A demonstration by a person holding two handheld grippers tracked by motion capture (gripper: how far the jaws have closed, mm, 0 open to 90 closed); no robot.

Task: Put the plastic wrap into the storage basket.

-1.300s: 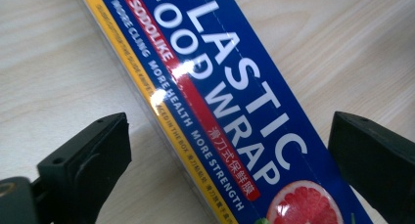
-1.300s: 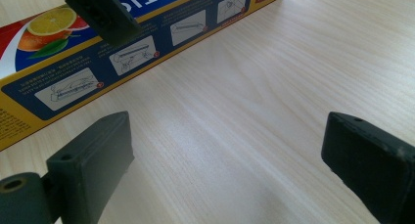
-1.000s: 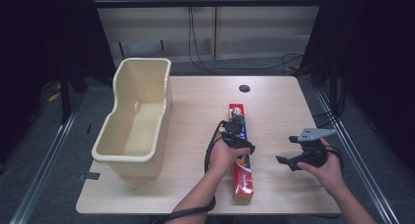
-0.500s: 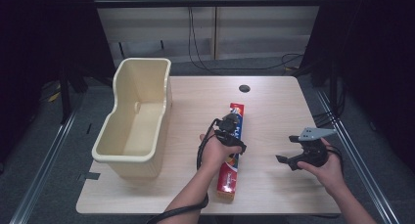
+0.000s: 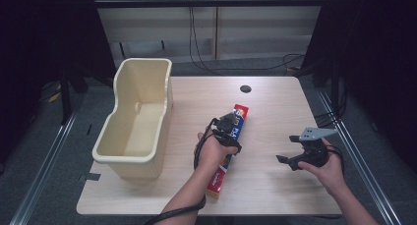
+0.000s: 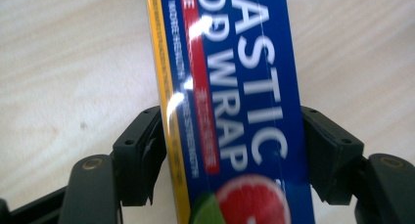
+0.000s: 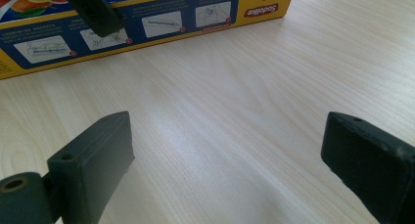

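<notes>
Jaws of left gripper [image 6: 215, 150] have just been closing and now clamp the plastic wrap box [image 6: 230, 87]; right gripper [image 7: 225, 150] gapes wide, holding nothing. Grasp step looks done. Next likely calls for a level lift toward the beige bin [image 5: 135, 122].

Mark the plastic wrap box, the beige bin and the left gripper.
plastic wrap box [image 6: 244, 111], left gripper view, blue printed face.
beige bin [image 5: 147, 158], high view, near rim.
left gripper [image 6: 230, 150], left gripper view, midway between its fingertips.

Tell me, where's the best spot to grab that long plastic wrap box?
Probably mid-length, from above, jaws across its narrow width. The plastic wrap box lies flat and long, so a middle grip should balance it. The left gripper, whose jaws have just been closing, pinches its long sides there.
</notes>
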